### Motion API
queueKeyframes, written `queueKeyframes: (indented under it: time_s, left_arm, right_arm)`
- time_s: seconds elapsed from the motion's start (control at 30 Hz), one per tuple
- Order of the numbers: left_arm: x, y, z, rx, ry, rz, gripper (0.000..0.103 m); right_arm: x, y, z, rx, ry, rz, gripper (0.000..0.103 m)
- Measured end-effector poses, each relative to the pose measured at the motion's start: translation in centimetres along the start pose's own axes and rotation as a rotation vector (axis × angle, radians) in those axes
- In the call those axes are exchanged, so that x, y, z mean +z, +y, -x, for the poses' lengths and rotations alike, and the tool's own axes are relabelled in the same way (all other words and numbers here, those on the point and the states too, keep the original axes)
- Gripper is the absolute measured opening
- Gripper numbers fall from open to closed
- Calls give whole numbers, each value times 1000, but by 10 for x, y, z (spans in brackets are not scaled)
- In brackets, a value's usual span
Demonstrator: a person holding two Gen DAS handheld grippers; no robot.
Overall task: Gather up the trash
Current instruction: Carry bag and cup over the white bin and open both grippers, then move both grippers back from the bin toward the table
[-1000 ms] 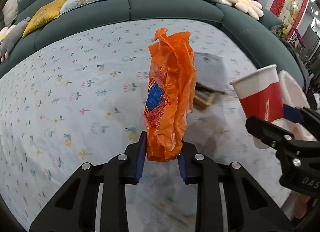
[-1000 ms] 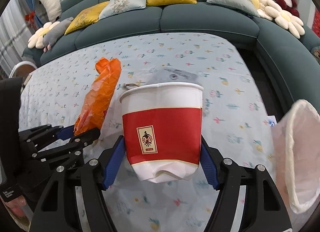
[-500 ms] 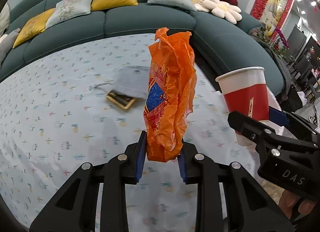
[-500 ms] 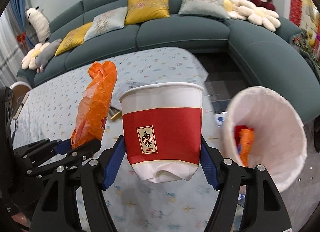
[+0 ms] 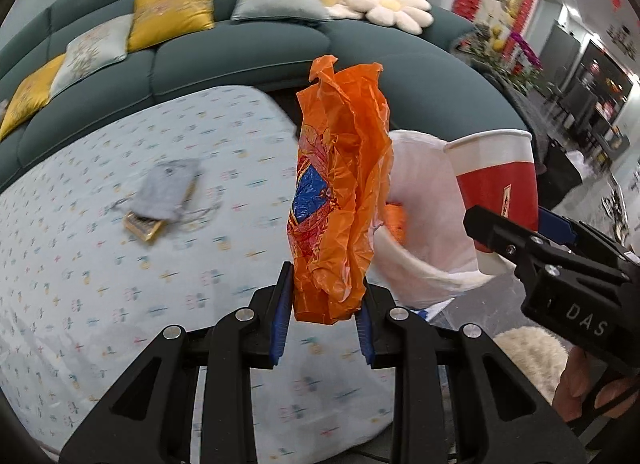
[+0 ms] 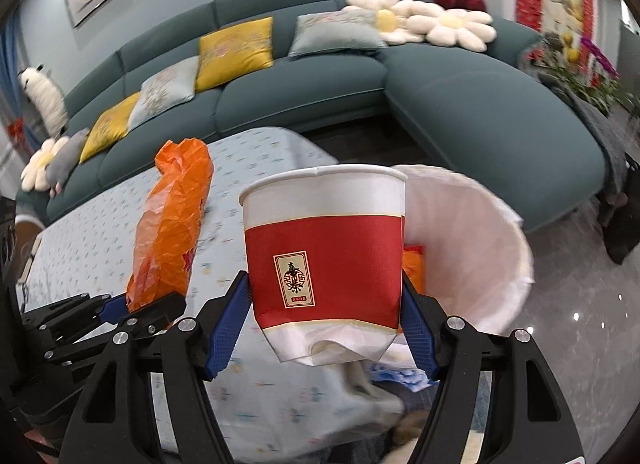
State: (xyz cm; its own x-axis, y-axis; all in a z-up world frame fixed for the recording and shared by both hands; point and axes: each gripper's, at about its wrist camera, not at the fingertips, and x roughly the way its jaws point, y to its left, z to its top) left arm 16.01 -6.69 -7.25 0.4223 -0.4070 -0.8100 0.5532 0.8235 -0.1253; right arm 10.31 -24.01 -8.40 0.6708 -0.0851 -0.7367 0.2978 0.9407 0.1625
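letters "das" show on the right gripper (image 6: pixel 326 328), which pinches a red-and-white paper cup (image 6: pixel 324 260) before the white-lined bin (image 6: pixel 480 248), while the left gripper (image 5: pixel 323 324) clamps an orange wrapper (image 5: pixel 340 199).

Table under pale floral-print cloth (image 5: pixel 100 264): bearing, toward ten o'clock of the left wrist view, a grey pouch (image 5: pixel 168 189) partly overlying a flat gold-edged box (image 5: pixel 142 225)

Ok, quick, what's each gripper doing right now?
Left gripper: closed on the orange wrapper.
Right gripper: closed on the paper cup.
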Motion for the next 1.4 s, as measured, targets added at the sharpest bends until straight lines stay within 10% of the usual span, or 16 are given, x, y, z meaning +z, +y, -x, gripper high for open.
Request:
queueKeyframes:
  time_s: [0.77,0.97,1.4]
  left_arm:
    - [35,-113,-62,-69,91,-138,31]
    - [44,-108,-74,-25,91,-92,65]
    - [41,-70,-70,36,70,1,74]
  right_arm:
    - [6,-105,3,-82,-42,-155,67]
    - [9,-110,-2,-81,-45,-161,67]
    - [19,-96,-18,-68,-29,-140,68]
